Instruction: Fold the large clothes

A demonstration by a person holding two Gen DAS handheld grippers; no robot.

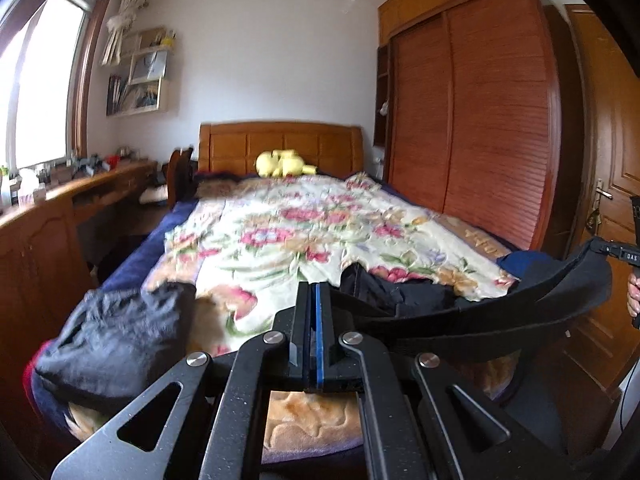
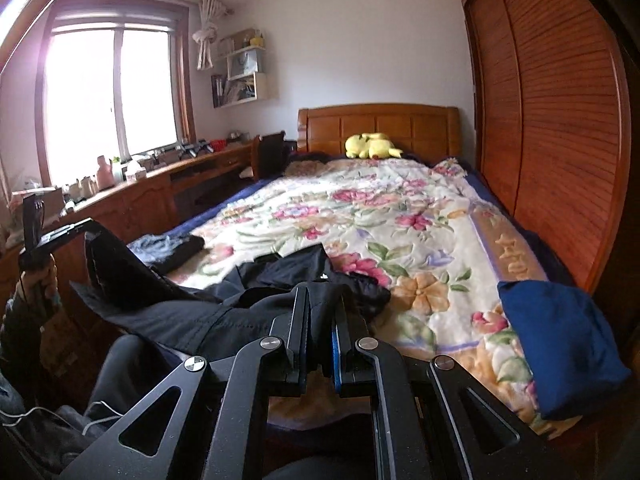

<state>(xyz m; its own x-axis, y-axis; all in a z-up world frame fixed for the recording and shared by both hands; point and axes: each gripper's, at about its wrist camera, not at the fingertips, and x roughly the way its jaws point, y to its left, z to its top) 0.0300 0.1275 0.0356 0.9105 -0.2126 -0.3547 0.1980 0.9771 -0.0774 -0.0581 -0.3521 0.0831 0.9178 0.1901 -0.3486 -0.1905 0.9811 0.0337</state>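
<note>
A black garment (image 1: 460, 316) hangs stretched between my two grippers over the foot of the bed, and its far part (image 2: 296, 268) lies crumpled on the floral blanket. In the left wrist view my left gripper (image 1: 314, 288) is shut on one end of the garment's band. The right gripper (image 1: 598, 246) holds the other end at the far right. Seen from the right wrist, my right gripper (image 2: 322, 294) is shut with black fabric bunched between its fingers. The left gripper (image 2: 82, 226) pinches a raised corner at the left, with a hand (image 2: 40, 280) holding it.
A floral blanket (image 2: 400, 208) covers the bed. A folded dark grey garment (image 2: 168, 250) lies near its left edge and a folded blue cloth (image 2: 560, 344) at its right front corner. A yellow plush toy (image 2: 372, 146) sits by the headboard. Wardrobe (image 2: 560, 120) on the right, desk (image 2: 140, 196) on the left.
</note>
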